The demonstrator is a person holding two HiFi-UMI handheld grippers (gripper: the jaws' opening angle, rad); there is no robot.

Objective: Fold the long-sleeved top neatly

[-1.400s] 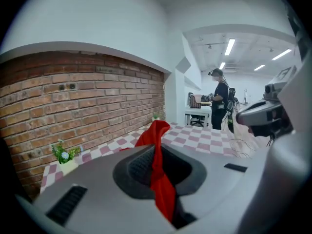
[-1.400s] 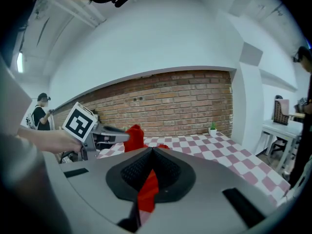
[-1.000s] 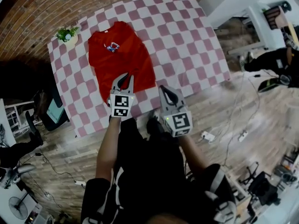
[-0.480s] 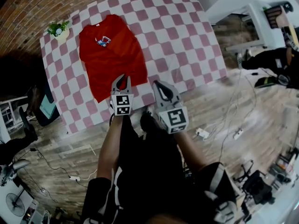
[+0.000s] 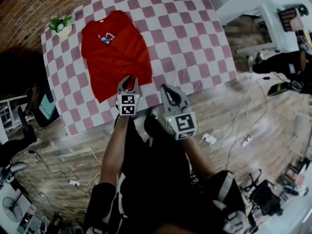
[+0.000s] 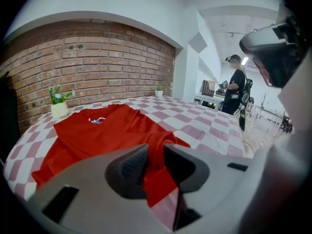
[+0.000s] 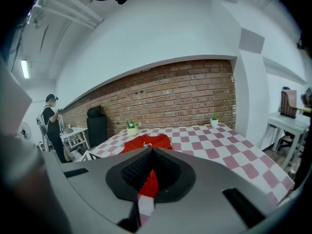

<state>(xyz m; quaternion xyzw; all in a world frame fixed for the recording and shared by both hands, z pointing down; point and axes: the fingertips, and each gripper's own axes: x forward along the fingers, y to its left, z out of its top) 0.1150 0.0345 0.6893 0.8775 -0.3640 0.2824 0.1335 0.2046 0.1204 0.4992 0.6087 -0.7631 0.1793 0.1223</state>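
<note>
The left tongs point(image 6: 156, 154) are closed on a bunched fold of the red top point(image 6: 105, 128) at its near hem, with cloth pinched between both pads. The right tongs point(image 7: 151, 152) are closed tip to tip and hold nothing; the red strip seen through the gap below the tips is the top lying farther off. In the head view the right tongs point(image 5: 169, 92) hang just off the near edge of the checked surface point(image 5: 190, 43), beside the left tongs. The top lies flat, chest print up, collar toward the brick wall, on the left half of the surface, near a small potted plant point(image 5: 60, 25) at the far left corner. No sleeve is seen spread out to either side, so the sleeves appear to be folded in already; the body is at full length, so the hem-to-collar fold is judged to be the remaining work, and the hem grip suits it. Compared with one second ago, both tongs keep the same place against the hem and the top's outline is unchanged. Only the head view has shifted, placing the surface and the top farther up and left.
</note>
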